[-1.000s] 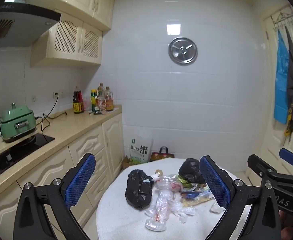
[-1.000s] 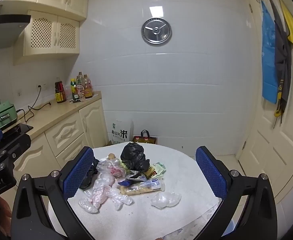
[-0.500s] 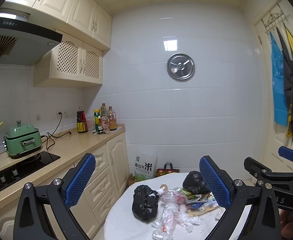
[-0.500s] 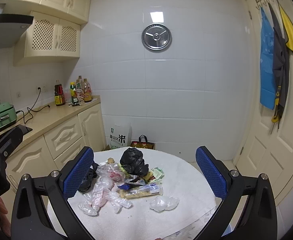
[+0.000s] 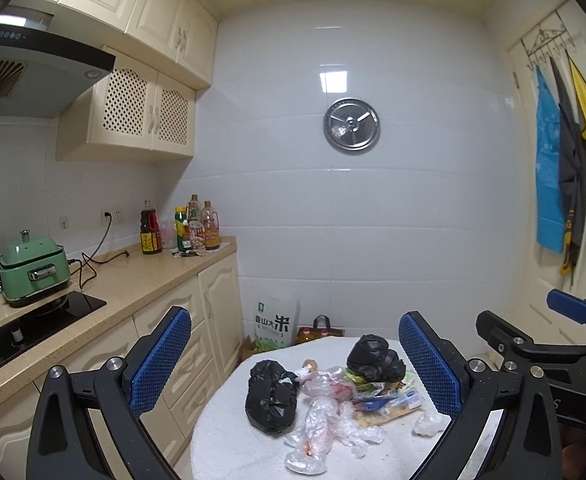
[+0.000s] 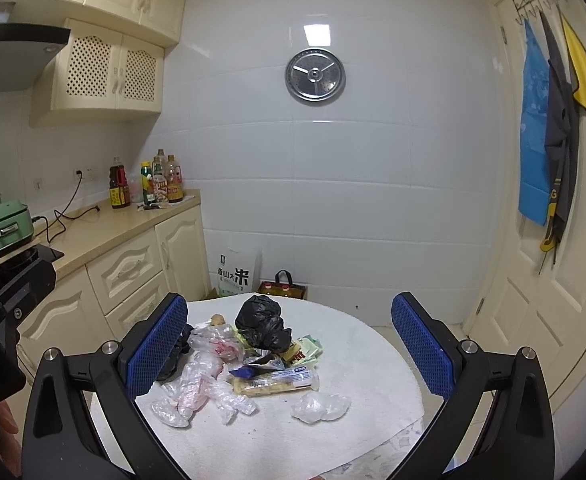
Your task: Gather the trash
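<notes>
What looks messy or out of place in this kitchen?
A heap of trash sits on the round table: two knotted black bags, crumpled clear plastic, and a long wrapper. One clear wad lies apart.

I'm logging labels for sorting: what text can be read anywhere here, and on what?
"香山大米": rice bag on the floor by the wall.
"G": dark cloth hanging on the door.
Bottle labels on the counter: too small to read.
Long wrapper on the table: print blurred.
</notes>
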The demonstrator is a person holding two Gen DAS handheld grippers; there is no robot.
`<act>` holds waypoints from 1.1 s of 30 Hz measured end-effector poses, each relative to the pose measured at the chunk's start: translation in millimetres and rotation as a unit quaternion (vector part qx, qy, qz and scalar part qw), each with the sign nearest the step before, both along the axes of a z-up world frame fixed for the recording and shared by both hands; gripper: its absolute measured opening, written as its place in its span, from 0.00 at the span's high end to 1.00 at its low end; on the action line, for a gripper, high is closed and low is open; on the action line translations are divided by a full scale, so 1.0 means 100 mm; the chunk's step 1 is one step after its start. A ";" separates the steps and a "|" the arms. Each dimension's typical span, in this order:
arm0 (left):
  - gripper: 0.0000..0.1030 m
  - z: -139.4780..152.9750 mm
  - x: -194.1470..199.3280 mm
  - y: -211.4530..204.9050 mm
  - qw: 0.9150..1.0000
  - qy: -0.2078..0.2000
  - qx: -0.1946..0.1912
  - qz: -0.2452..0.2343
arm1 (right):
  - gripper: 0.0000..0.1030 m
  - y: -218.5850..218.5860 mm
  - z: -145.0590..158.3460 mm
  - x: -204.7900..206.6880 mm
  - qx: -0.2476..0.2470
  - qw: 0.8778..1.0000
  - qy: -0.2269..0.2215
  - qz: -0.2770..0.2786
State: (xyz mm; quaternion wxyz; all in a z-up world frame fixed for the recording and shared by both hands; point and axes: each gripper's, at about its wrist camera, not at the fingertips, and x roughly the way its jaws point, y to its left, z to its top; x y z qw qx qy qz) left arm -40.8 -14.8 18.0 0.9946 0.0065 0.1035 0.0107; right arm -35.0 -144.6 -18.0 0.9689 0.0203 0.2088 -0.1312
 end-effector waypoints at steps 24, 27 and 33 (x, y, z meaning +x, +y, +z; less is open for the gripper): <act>0.01 -0.93 1.12 -0.08 0.985 0.171 0.010 -0.001 | 0.00 -0.49 -0.89 0.42 0.038 0.992 0.117 -0.029; 0.01 -1.11 1.33 -0.10 0.980 0.198 0.013 -0.003 | 0.00 -0.53 -1.10 0.51 0.040 0.988 0.146 -0.031; 0.01 -1.48 1.84 -0.11 0.971 0.240 0.019 -0.002 | 0.00 -0.60 -1.49 0.73 0.046 0.979 0.195 -0.032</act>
